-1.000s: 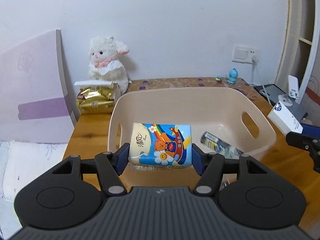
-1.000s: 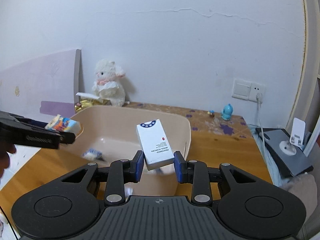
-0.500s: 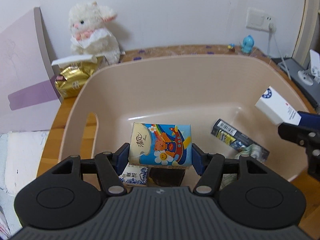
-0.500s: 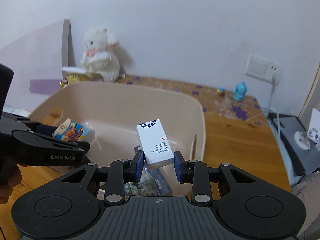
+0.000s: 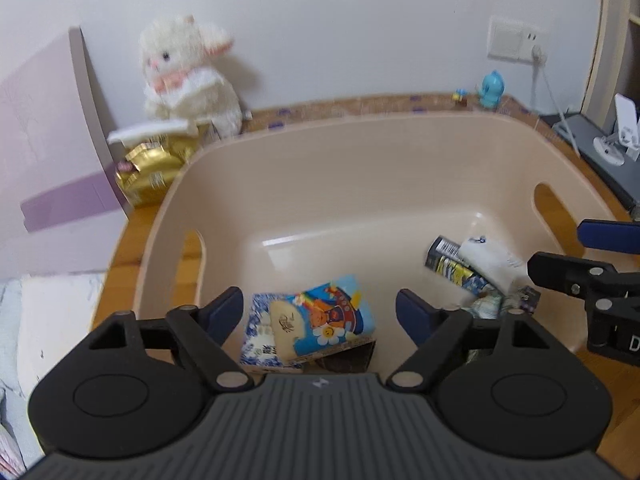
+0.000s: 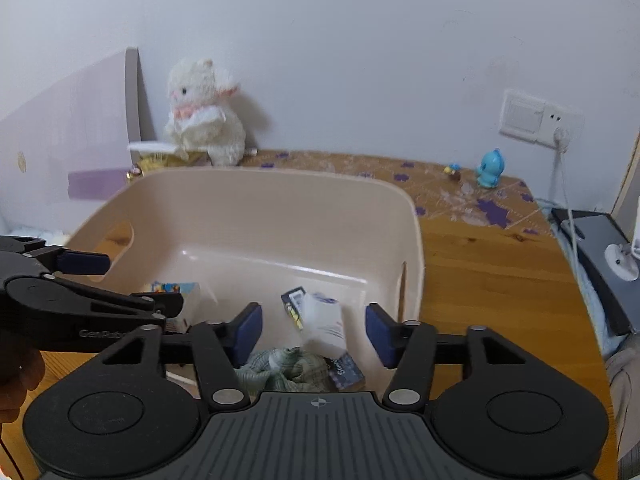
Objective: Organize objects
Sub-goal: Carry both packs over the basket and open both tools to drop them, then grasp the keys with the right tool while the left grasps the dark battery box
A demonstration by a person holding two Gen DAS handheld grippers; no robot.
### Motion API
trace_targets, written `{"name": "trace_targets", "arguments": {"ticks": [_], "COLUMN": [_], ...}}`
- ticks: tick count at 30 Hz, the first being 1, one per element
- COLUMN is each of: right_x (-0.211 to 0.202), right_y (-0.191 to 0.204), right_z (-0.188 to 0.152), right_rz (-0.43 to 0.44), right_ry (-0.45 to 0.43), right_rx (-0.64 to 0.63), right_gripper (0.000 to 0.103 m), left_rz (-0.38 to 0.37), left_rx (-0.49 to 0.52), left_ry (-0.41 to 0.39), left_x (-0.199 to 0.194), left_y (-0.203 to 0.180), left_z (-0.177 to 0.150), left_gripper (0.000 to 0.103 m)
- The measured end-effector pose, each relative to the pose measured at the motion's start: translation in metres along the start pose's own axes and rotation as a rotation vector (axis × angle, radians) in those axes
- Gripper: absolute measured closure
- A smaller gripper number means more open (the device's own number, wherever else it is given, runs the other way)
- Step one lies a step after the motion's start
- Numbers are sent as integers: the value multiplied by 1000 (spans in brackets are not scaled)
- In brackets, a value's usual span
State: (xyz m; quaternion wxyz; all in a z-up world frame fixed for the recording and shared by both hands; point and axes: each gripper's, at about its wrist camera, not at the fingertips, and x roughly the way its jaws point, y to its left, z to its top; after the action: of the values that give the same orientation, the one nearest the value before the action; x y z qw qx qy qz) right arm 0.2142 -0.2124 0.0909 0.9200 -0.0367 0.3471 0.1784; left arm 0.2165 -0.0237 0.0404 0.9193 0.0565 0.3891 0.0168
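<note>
A beige plastic basket (image 5: pixel 360 152) (image 6: pixel 256 200) stands on the wooden table. My left gripper (image 5: pixel 319 309) is open above its near side; the colourful tissue pack (image 5: pixel 320 326) lies tilted in the basket below the jaws. My right gripper (image 6: pixel 313 328) is open over the basket's right part; the white box (image 6: pixel 326 320) (image 5: pixel 490 258) lies loose inside, on a dark packet (image 5: pixel 456 270). A crumpled cloth (image 6: pixel 280 368) lies below it. Each gripper shows at the edge of the other's view.
A white plush lamb (image 5: pixel 188 76) and a gold foil bag (image 5: pixel 154 170) sit behind the basket at the left. A small blue figurine (image 5: pixel 491 88) stands at the back right by a wall socket (image 5: pixel 516 38). A grey device (image 6: pixel 592 236) lies at the table's right edge.
Both grippers opened over the basket. The tissue pack and the white box dropped out of the jaws and now lie inside it.
</note>
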Motion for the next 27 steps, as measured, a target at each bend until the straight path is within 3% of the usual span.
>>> {"name": "trace_targets", "arguments": {"ticks": [4, 15, 21, 27], "right_x": [-27, -86, -89, -75], "right_y": [-2, -7, -13, -17], "right_z": [0, -22, -51, -84], "right_rz": [6, -20, -37, -50], "right_ry": [-49, -97, -39, 56], "right_rx": [-2, -45, -50, -59], "right_gripper": [27, 16, 14, 9], "left_rz": [-6, -10, -30, -47], "left_rx": [-3, -14, -35, -32], "left_ry": [-51, -102, -81, -9], "left_x": [-27, -80, -89, -72], "left_y": [0, -4, -2, -7], "left_z": [-2, -31, -60, -90], "left_gripper": [12, 12, 12, 12]}}
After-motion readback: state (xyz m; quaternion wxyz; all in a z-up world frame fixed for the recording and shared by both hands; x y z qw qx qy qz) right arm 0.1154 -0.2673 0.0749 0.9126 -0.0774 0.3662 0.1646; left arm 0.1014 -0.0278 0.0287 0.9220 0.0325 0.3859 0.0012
